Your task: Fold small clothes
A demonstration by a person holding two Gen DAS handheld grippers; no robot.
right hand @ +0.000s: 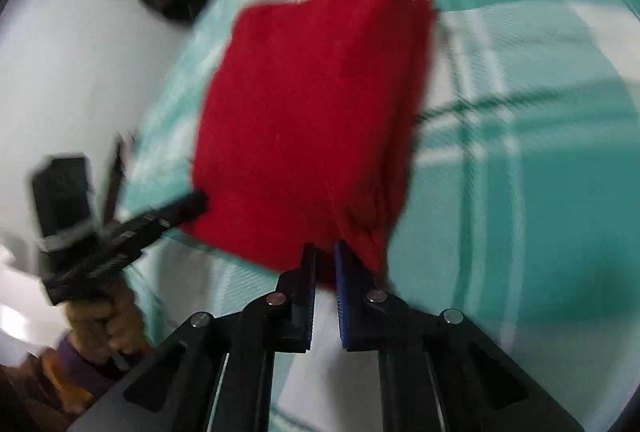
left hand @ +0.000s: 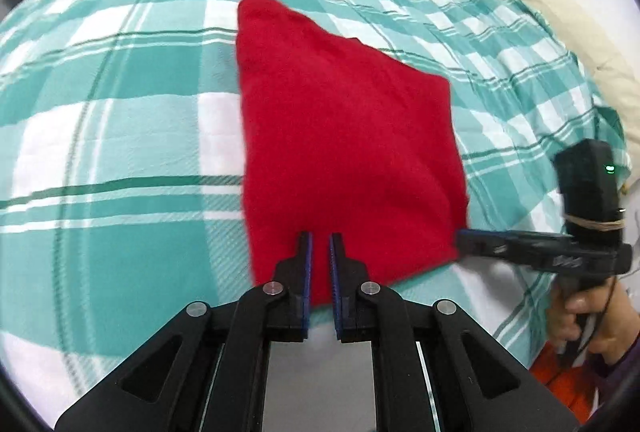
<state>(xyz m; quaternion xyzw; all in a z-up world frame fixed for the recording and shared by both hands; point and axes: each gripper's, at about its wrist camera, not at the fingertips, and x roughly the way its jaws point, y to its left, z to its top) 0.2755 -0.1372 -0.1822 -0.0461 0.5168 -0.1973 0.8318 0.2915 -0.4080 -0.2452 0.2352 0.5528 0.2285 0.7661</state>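
Beneath both tongs spreads the bed (left hand: 120, 151), covered in a green and white checked sheet, with a cream pillow (left hand: 560, 27) well beyond the right tongs. On that sheet lies the red cloth (left hand: 344, 151), already folded to a thick, roughly 4-sided pad, reaching from the fingertips of both tongs away toward the far side of the bed.

The left tongs (left hand: 320, 238) sit at the near edge of the cloth, toward its left corner, jaws nearly closed with only a narrow slot between the blue pads; red fabric shows in that slot, so they look pinched on the hem. The right tongs (right hand: 325, 248) are at the near right corner, where the layers bunch into a wrinkled lump; those jaws are also almost shut, fabric filling the gap between them. From the left camera their tips (left hand: 466, 240) touch the cloth's right edge, held by a hand (left hand: 580, 316).

What could go wrong, as I judge it: the right view is blurred, suggesting fast movement, and a thin pinch on a thick stack may catch only the top layer, so the lower layers could slide out and undo the fold. If the 2 tongs lift unevenly, the pad may skew or open along its right side.
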